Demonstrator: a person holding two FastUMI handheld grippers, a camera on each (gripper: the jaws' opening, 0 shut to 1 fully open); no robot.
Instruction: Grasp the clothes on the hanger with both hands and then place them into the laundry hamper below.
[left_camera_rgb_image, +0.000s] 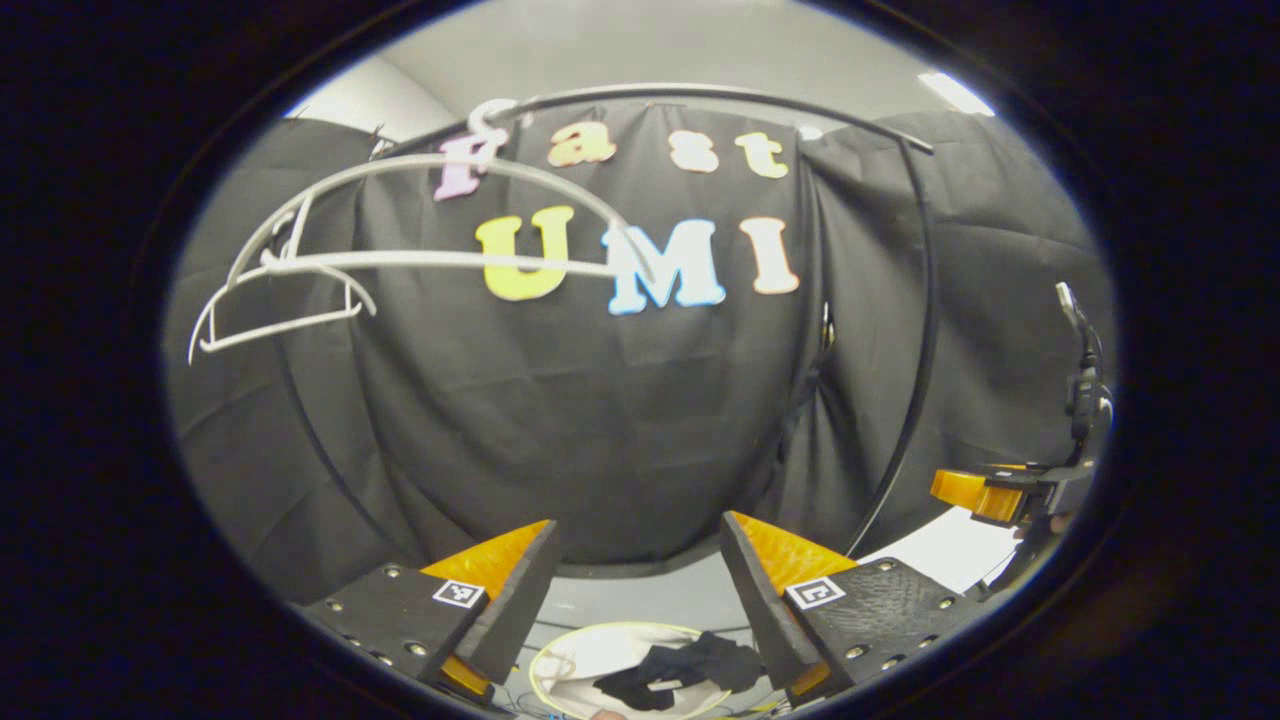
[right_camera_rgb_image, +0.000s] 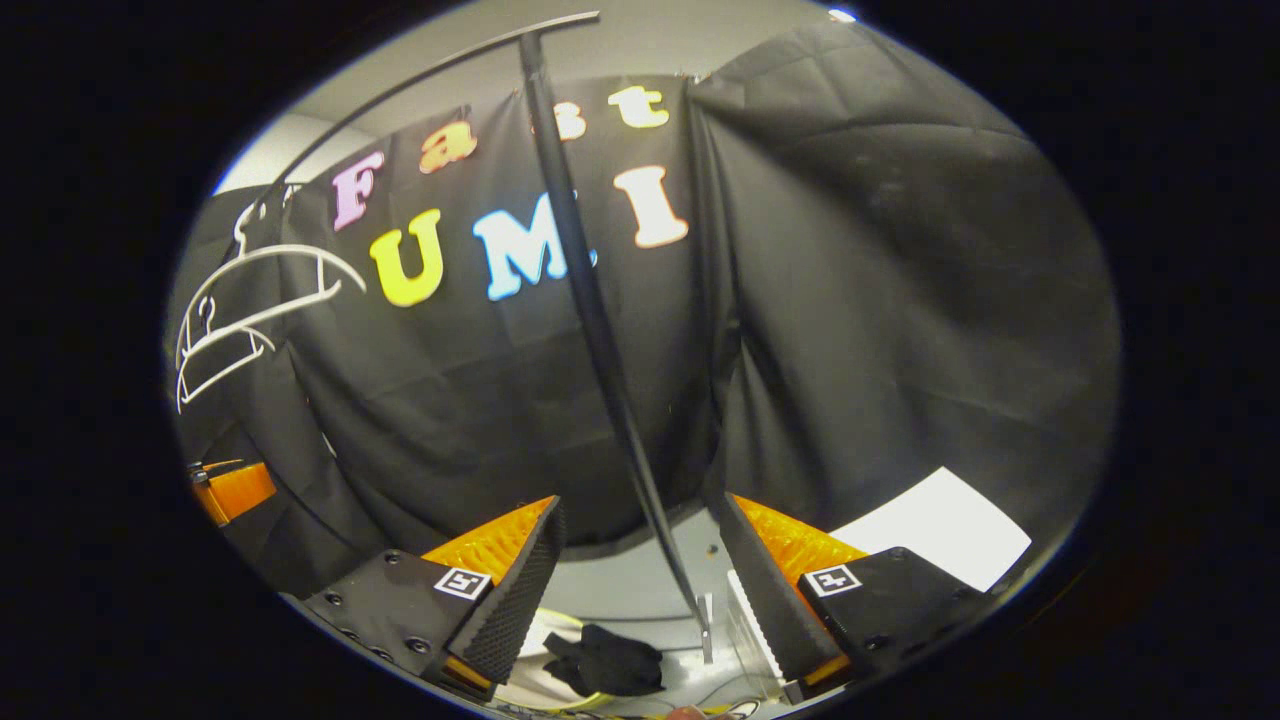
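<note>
Two bare white hangers (left_camera_rgb_image: 300, 270) hang on the black rail (left_camera_rgb_image: 700, 95) at the upper left; no clothing is on them. Below, a black garment (left_camera_rgb_image: 675, 672) lies inside the round, pale laundry hamper (left_camera_rgb_image: 560, 655). My left gripper (left_camera_rgb_image: 640, 522) is open above the hamper, with nothing between its fingers. My right gripper (right_camera_rgb_image: 640, 500) is also open and empty, above the same garment (right_camera_rgb_image: 605, 660) and hamper (right_camera_rgb_image: 545, 640). The hangers (right_camera_rgb_image: 250, 300) appear at the left of the right gripper view. Each gripper shows at the edge of the other's view: the right (left_camera_rgb_image: 985, 495), the left (right_camera_rgb_image: 230, 490).
The rack's black upright pole (right_camera_rgb_image: 590, 300) runs down between my right fingers to its foot beside the hamper. A curved black pole (left_camera_rgb_image: 925, 330) stands at the right. A white sheet (right_camera_rgb_image: 940, 530) lies on the grey floor. Black cloth walls close the booth behind.
</note>
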